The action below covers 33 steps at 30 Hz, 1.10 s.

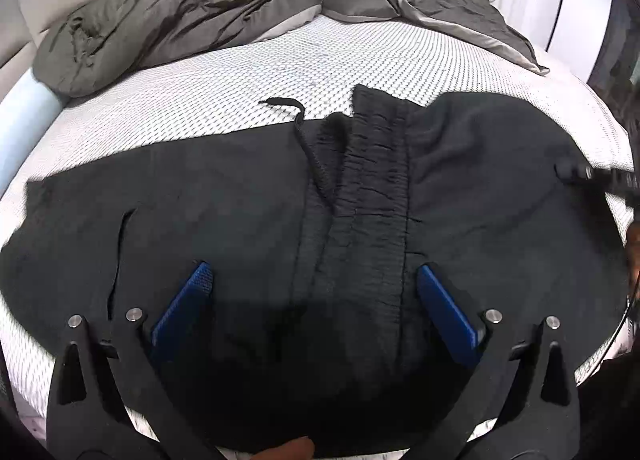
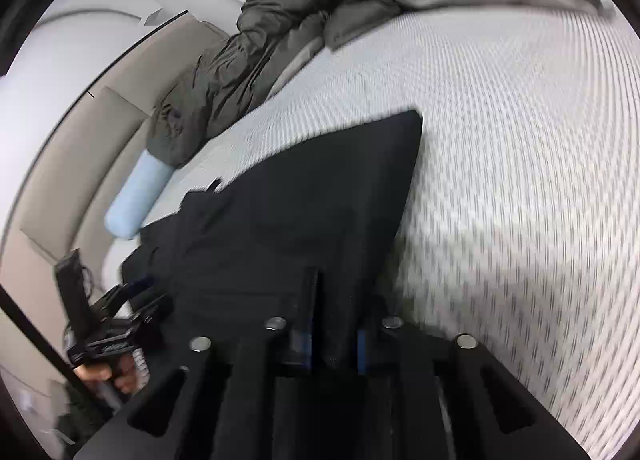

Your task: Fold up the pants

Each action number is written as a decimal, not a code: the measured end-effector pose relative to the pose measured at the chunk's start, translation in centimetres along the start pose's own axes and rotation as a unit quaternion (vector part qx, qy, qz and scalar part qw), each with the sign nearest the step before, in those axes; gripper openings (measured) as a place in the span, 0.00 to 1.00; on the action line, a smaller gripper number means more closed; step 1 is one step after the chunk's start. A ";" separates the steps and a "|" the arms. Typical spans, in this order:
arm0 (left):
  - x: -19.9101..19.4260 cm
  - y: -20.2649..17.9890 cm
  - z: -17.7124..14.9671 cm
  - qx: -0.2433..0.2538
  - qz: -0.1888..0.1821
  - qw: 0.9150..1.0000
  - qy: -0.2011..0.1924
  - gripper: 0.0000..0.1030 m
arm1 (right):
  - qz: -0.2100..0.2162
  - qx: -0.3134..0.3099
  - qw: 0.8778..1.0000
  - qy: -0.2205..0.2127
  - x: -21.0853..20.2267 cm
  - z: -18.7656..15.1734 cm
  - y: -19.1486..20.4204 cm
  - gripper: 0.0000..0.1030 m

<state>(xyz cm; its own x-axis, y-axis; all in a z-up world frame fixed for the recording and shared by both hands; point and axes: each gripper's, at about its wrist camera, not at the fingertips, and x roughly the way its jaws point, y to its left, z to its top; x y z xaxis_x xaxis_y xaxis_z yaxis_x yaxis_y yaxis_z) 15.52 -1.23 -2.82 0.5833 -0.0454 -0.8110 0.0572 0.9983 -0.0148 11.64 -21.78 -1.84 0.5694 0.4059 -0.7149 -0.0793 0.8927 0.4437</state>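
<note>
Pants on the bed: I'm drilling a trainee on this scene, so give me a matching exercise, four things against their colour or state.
Things:
1. pants
2. duvet
3. left gripper
4. right gripper

States:
A. shut on cloth
B. black, spread flat
C. fingers wide open
D. grey, crumpled

Pairs: 1-B, 2-D, 3-C, 4-A

The right gripper (image 2: 332, 344) clamps a fold of black pants (image 2: 288, 227), its blue pads nearly together with cloth between them. The pants stretch ahead and left of the tongs across a white patterned mattress (image 2: 520, 179). Far ahead lies a rumpled gray comforter (image 2: 280, 31); left, a pale blue bolster (image 2: 136, 195). Lower left, a hand (image 2: 100, 374) holds the left gripper (image 2: 132, 296).
</note>
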 end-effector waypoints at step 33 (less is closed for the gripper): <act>0.3 -19.8 -1.3 0.172 -0.075 0.982 -0.002 0.99 | -0.069 -0.060 0.995 0.026 -3.2 -3.3 0.8 0.54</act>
<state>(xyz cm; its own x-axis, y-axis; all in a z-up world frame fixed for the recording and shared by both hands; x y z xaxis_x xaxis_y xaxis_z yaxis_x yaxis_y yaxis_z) 13.54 -20.95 -3.51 0.5501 -0.1924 -0.8126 0.4133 0.9083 0.0647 7.02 -21.74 -1.02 0.5386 0.2840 -0.7933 -0.1025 0.9566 0.2729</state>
